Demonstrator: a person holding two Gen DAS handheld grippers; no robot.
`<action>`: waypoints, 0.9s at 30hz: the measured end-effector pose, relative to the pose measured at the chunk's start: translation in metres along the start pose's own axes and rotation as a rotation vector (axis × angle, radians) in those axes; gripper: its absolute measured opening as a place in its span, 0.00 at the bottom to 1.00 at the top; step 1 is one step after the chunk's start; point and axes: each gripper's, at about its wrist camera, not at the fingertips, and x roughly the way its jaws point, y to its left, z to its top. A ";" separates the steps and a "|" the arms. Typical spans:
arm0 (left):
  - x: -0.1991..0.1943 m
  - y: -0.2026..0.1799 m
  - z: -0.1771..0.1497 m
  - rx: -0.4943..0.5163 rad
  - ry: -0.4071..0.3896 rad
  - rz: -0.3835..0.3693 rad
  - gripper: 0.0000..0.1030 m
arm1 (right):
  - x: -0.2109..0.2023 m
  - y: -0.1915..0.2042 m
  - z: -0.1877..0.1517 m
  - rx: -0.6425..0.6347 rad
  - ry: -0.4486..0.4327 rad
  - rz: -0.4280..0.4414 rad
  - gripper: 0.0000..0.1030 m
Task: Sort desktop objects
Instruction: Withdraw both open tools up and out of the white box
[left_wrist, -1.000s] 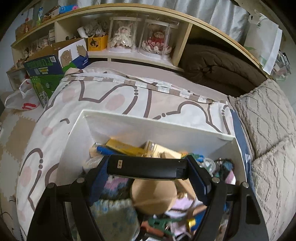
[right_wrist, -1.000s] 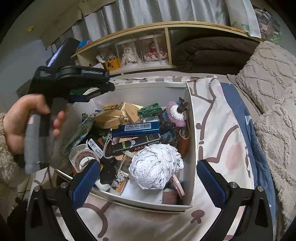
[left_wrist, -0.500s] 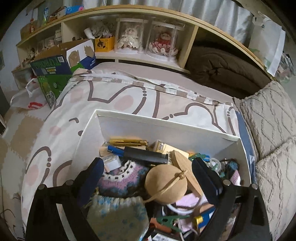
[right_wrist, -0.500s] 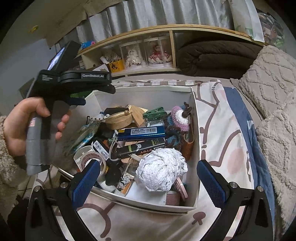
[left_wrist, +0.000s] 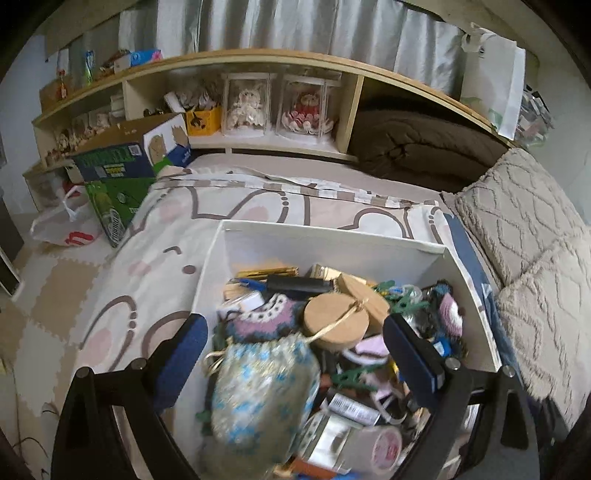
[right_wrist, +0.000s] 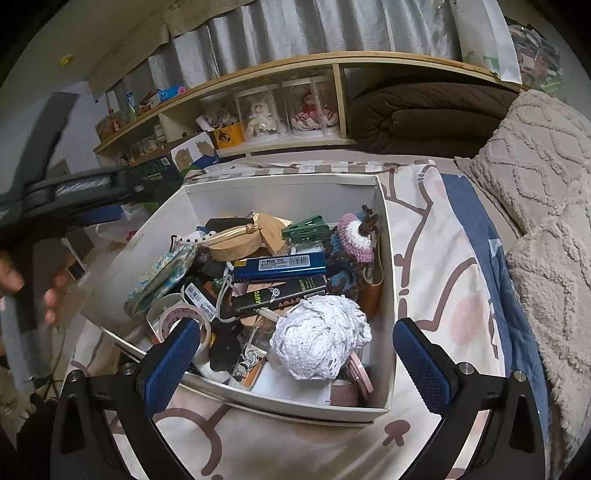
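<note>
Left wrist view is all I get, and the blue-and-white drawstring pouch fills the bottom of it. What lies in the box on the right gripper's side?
Observer: A white crocheted ball lies by the near wall of the box, as the right wrist view shows.
Operator: Is the right gripper holding anything?
Observer: No. The right gripper hangs over that near wall with its jaws open and nothing between them.
Operator: Anything long and flat to take next?
Observer: A blue tin case lies flat mid-box, with a black case right in front of it.
</note>
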 end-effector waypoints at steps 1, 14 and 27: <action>-0.005 0.001 -0.004 0.009 -0.010 0.005 0.94 | 0.000 0.000 0.000 0.000 -0.001 -0.001 1.00; -0.040 0.007 -0.057 0.076 -0.060 0.020 0.96 | -0.001 0.006 -0.014 -0.001 -0.014 -0.002 1.00; -0.062 -0.006 -0.096 0.128 -0.106 0.012 1.00 | -0.024 0.018 -0.024 -0.073 -0.084 0.001 1.00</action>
